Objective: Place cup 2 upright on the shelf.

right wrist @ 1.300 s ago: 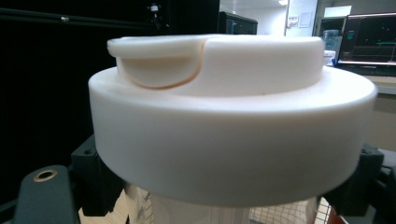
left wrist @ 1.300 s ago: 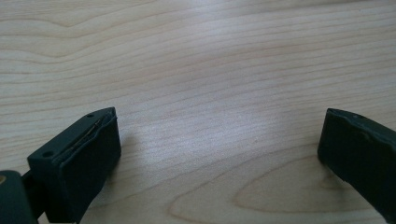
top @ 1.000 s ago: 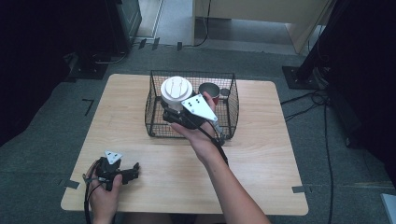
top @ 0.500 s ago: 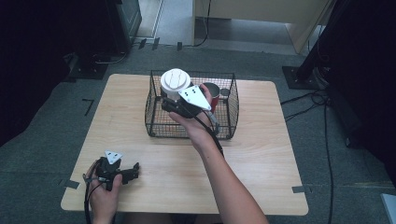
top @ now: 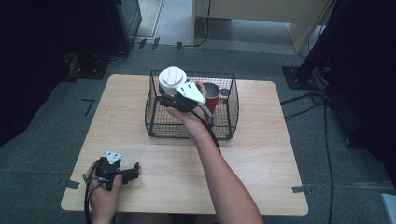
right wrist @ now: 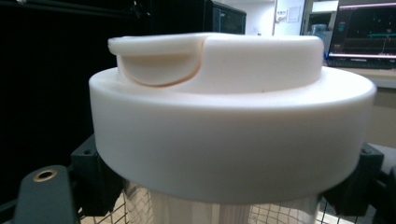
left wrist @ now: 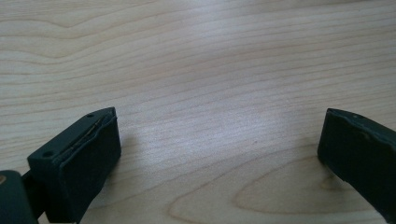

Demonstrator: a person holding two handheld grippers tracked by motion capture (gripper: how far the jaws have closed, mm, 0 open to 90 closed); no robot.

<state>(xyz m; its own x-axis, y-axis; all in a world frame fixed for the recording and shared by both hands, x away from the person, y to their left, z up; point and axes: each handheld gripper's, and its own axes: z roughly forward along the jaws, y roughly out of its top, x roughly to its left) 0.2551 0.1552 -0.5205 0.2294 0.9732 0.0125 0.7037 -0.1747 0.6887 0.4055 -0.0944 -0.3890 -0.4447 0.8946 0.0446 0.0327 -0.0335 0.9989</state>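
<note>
1. Right gripper (top: 169, 100) up over the left end of the basket (top: 154, 123), jaws closed tight on a cup (top: 172, 79) just under its white lid (right wrist: 231, 130).
2. Cup held upright in the air, above the basket rim, not touching the wire.
3. Seen close in the right gripper view: a black jaw pressed on each side of the shiny cup wall, under the thick lid.
4. Red mug (top: 211, 94) standing inside the basket, near the back right corner, just beside the right hand (top: 189, 116).
5. Small round grey thing (top: 225, 93) next to the mug; too small to tell what.
6. Left gripper (top: 135, 169) low on the table (top: 261, 154) near the front left corner, well apart from the basket, held in the left hand (top: 103, 196).
7. Left jaws spread wide, nothing between them but bare wood.
</note>
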